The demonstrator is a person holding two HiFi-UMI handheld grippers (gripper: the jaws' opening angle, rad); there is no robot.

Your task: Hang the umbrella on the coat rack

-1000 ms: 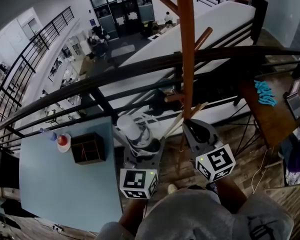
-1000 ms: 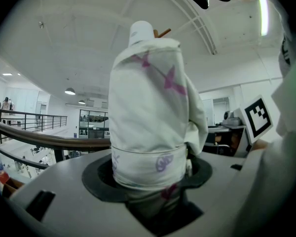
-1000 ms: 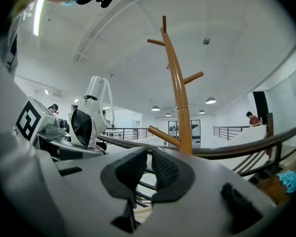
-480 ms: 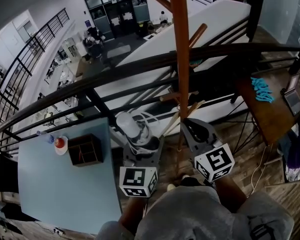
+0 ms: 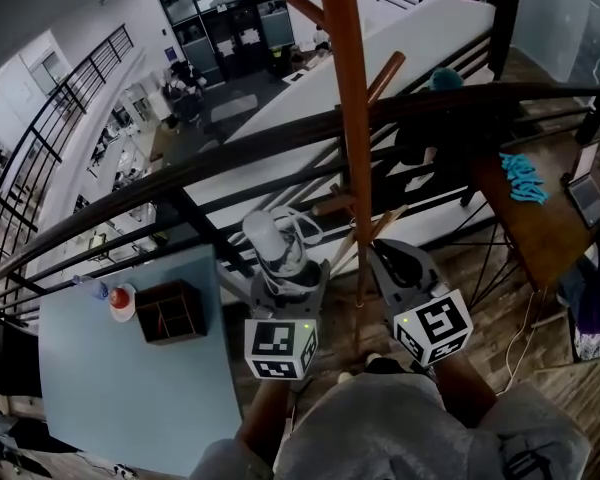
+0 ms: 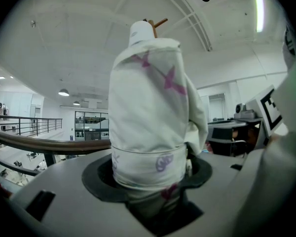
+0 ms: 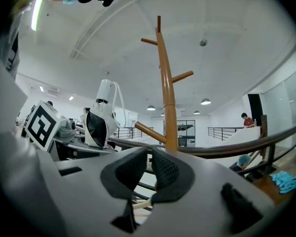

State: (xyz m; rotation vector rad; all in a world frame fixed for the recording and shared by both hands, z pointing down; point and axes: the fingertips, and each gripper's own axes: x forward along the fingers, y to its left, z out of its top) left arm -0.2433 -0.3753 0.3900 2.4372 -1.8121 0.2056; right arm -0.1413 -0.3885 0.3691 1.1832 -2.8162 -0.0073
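A folded white umbrella point(image 6: 148, 122) with pink markings stands upright between my left gripper's point(image 6: 150, 181) jaws, which are shut on its lower part. In the head view the umbrella point(image 5: 275, 246) and the left gripper point(image 5: 283, 280) sit just left of the brown wooden coat rack point(image 5: 346, 118), whose pegs branch out higher up. The umbrella's white loop strap point(image 7: 119, 100) hangs beside its handle. My right gripper point(image 5: 393, 260) is just right of the pole, shut with nothing between its pads point(image 7: 164, 171). The coat rack point(image 7: 166, 107) rises straight ahead of it.
A black railing point(image 5: 180, 173) runs across just behind the rack, with an open drop to a lower floor beyond. At the left is a pale blue table point(image 5: 130, 388) with a brown box point(image 5: 166, 311). A wooden desk point(image 5: 540, 238) with a blue cloth point(image 5: 526, 181) stands at the right.
The left gripper and umbrella have moved a little up and right, closer to the rack's pole. The right gripper has hardly moved and stays beside the pole.
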